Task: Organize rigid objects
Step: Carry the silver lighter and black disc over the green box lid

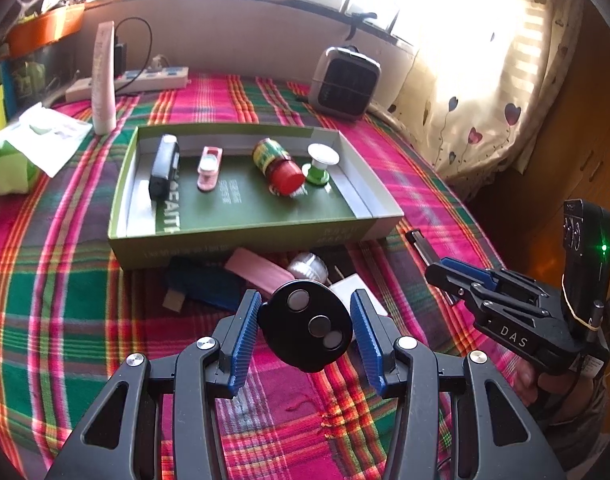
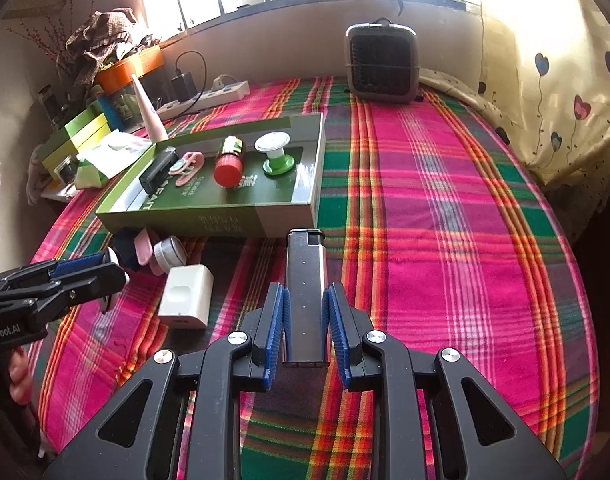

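Your left gripper (image 1: 305, 330) holds a round black plastic remote with three silver buttons (image 1: 307, 326) between its wide blue pads. Your right gripper (image 2: 306, 318) is pinched on a long flat silver-and-black lighter (image 2: 307, 284). Both hang over the plaid cloth, just in front of the green cardboard box lid (image 1: 241, 236). Lift each thing over the near wall first. Then set it down in the bare front strip, away from the red-capped bottle (image 1: 279, 166). Let go only once it touches the bottom.
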Motion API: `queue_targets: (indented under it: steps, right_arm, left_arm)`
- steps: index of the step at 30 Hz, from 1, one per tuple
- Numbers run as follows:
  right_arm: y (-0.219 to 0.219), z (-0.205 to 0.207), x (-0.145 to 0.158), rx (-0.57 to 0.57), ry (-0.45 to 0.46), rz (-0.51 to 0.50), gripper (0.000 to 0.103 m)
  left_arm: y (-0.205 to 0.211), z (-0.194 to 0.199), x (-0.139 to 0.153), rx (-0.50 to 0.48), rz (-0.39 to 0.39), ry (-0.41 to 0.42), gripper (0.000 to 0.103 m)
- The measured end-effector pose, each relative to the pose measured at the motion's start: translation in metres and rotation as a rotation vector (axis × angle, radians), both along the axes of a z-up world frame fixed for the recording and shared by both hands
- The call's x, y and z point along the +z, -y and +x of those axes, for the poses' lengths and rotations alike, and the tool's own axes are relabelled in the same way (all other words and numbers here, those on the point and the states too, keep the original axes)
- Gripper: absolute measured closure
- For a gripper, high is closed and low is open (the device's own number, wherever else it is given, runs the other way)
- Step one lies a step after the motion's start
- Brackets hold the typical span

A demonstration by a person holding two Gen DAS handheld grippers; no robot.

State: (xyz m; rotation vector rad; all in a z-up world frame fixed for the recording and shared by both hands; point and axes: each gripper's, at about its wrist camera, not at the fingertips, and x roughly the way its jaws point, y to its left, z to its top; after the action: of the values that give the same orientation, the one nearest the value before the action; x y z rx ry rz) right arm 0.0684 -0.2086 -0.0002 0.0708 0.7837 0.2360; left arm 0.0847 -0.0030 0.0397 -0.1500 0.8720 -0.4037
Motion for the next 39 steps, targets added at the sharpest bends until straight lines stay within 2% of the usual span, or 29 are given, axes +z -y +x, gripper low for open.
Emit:
queue_targets:
  steps: [16, 26, 39]
  right_arm:
    - [-0.011, 0.015, 0.027, 0.023, 0.047, -0.009, 0.079]
    - [-0.023, 0.044, 0.034, 0.069, 0.026, 0.013, 0.079]
    - [-0.044, 0.086, 0.027, 0.134, -0.042, 0.022, 0.079]
  left_arm:
    - [-0.01, 0.027, 0.023, 0.025, 0.012, 0.054, 0.058]
    - [-0.019, 0.056, 0.024, 0.045, 0.006, 0.053, 0.058]
    - [-0.024, 0.091, 0.009, 0.059, 0.003, 0.01, 0.058]
